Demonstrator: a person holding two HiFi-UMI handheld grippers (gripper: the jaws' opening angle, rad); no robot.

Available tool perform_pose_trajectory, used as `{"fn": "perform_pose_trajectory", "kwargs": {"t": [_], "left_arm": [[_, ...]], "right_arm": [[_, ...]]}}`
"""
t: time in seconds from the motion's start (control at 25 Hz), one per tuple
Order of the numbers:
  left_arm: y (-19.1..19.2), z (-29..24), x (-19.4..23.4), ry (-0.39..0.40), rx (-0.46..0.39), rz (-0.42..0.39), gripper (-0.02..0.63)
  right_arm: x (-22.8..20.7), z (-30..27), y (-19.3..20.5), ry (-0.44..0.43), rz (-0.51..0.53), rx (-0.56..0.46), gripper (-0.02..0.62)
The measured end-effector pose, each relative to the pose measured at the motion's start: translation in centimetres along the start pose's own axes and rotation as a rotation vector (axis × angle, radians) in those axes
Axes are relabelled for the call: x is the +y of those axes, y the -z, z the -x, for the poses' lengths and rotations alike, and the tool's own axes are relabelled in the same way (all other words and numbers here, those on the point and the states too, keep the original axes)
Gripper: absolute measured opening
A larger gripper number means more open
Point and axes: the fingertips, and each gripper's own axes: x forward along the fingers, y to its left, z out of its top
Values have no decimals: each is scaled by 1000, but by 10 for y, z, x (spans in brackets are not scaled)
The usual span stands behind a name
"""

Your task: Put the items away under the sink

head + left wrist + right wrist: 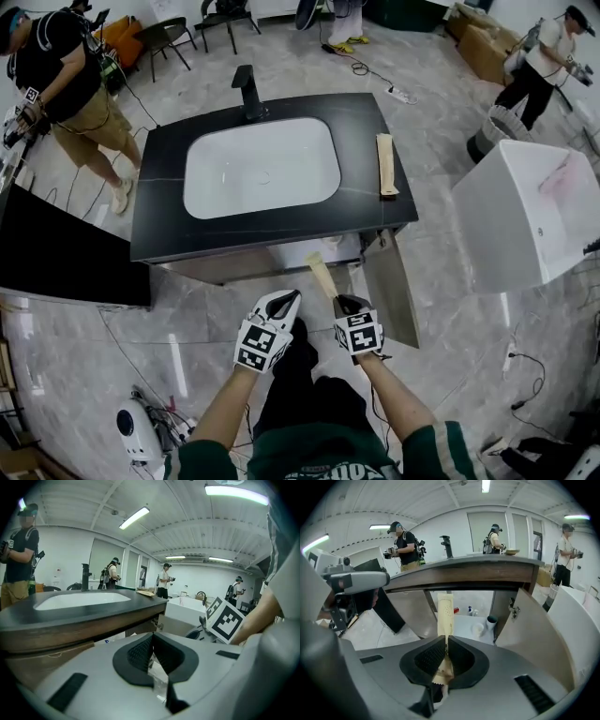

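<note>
**Thin grip on a long packet at the cabinet mouth**

The paper packet [445,613] is pinched by its near end alone between the closed pads of the right gripper [445,641]. Most of its length stands free, just in front of the vanity [169,216] and below its counter edge. With so little held, it could swivel or slip out. Its free tip could also catch the underside of the counter or the open door [529,630] at the vanity's right and buckle the wrapper. Inside the vanity, the cups [491,622] on the shelf could be knocked over if it goes in low.

The packet's long axis runs away from the person, tip raised and aimed into the opening.

A second packet [386,165] lies on top of the vanity, right of the basin. The left gripper [152,639] hovers in front of the vanity with its jaws together. Something clear shows beneath them, possibly floor glare.
</note>
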Motion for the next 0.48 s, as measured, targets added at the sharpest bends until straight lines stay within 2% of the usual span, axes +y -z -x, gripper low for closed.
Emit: {"fn": "perform_pose_trajectory", "kwargs": {"t": [0.24, 0.48], "left_arm": [[79, -79, 30, 16, -27, -35, 11], [165, -131, 61, 14, -35, -40, 12]], "right_arm": [[-45, -96, 11, 10, -24, -45, 52], [-70, -187, 47, 10, -66, -79, 52]]}}
